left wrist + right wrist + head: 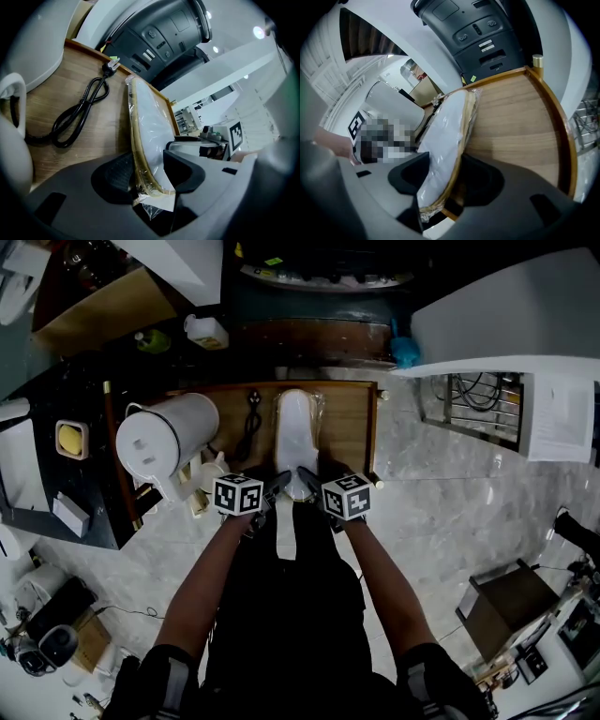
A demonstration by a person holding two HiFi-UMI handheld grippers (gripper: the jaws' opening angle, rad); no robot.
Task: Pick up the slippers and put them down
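White slippers [296, 427], near end clamped by L hand-held gripper [150, 176] & R hand-held gripper [443, 180] (jaws fairly wide), to hold them level.

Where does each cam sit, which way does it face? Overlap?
Head view: on the head, looking steeply down at the wooden tray; forearms, left tongs, right tongs show.
Left gripper view: on the left tongs, looking along its jaws, black cable beside; own jaws show.
Right gripper view: on the right tongs, looking along its jaws; own jaws show.
Shared: all see the slippers, clamped by both.
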